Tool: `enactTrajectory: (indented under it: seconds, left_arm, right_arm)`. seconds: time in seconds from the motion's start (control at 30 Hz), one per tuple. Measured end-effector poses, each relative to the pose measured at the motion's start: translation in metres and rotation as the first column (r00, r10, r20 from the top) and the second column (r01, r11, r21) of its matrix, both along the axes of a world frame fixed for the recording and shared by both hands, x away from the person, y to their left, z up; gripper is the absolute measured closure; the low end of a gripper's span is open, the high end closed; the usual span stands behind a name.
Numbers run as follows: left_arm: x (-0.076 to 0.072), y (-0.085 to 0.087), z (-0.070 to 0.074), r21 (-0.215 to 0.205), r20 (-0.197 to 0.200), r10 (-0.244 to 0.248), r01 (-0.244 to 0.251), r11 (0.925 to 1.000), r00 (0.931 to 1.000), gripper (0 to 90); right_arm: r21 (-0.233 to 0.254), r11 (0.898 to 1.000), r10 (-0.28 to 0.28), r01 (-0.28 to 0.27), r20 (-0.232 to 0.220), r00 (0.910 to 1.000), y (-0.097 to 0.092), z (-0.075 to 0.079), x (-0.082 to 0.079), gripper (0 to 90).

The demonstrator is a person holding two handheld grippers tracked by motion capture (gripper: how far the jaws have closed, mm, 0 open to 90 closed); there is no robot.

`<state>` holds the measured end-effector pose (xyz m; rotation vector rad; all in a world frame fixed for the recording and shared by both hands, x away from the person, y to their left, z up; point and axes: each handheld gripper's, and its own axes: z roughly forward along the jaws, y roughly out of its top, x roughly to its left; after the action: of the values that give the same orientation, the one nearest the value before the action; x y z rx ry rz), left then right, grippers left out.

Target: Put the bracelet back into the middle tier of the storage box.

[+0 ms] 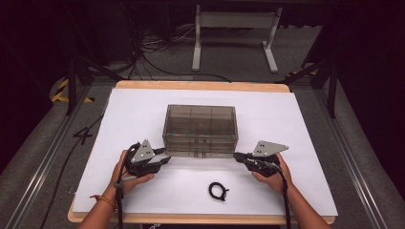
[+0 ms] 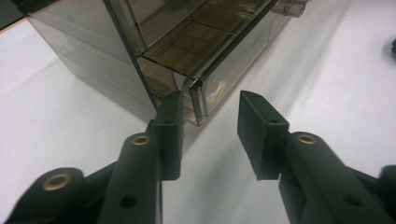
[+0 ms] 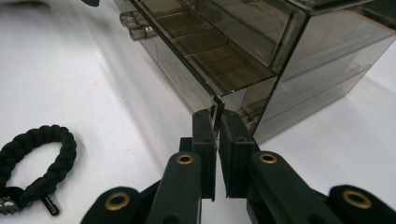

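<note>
The smoked clear drawer box [image 1: 200,130] stands on the white surface [image 1: 296,143] between the two sets of fingers, its front turned toward the person. Its drawers are stacked, and one drawer [image 3: 210,60] is slid partly out of the front, showing divided compartments inside.

In the right gripper view, the right gripper [image 3: 217,135] has its fingers [image 3: 204,140] drawn in to a narrow slit around the thin front corner wall of that drawer, which stands upright in the slit; the pads are on it or within a hair of it, so it reads as pinched. The box body lies beyond and to the right of these fingers, the drawer's small clear handle [image 3: 136,25] far ahead to their left.

In the left gripper view, the left gripper [image 2: 210,126] has its fingers [image 2: 170,126] partly spread, with clear space between them. The other front corner of the drawer [image 2: 198,100] sits just ahead of the gap, close to the left finger's tip and well off the right one; no pad presses on it. The box wall rises beyond the left finger.

In the high view, the left gripper [image 1: 165,160] meets the box's near left corner and the right gripper [image 1: 238,155] its near right corner, each held in a hand.

A black braided bracelet [image 1: 218,191] lies on the surface nearer the person, apart from the box; in the right gripper view the bracelet [image 3: 37,158] lies well left of the fingers.
</note>
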<state>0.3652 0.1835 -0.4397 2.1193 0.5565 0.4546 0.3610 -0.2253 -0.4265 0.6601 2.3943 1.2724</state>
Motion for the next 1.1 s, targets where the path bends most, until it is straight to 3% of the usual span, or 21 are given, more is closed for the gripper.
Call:
enactTrajectory:
  seconds: [0.3,1.1]
  left_arm:
    - [-0.004,0.005,0.002,-0.002,0.012,0.008,-0.008,1.0000,0.9999,81.9]
    - [-0.015,0.007,0.004,0.024,0.000,-0.026,0.026,0.9994,0.9997,83.4]
  right_arm:
    - [0.001,1.000,0.006,-0.006,-0.001,1.0000,-0.001,0.000,-0.003,86.4]
    - [-0.020,0.999,0.040,-0.040,-0.014,0.9991,-0.002,0.002,-0.013,86.9]
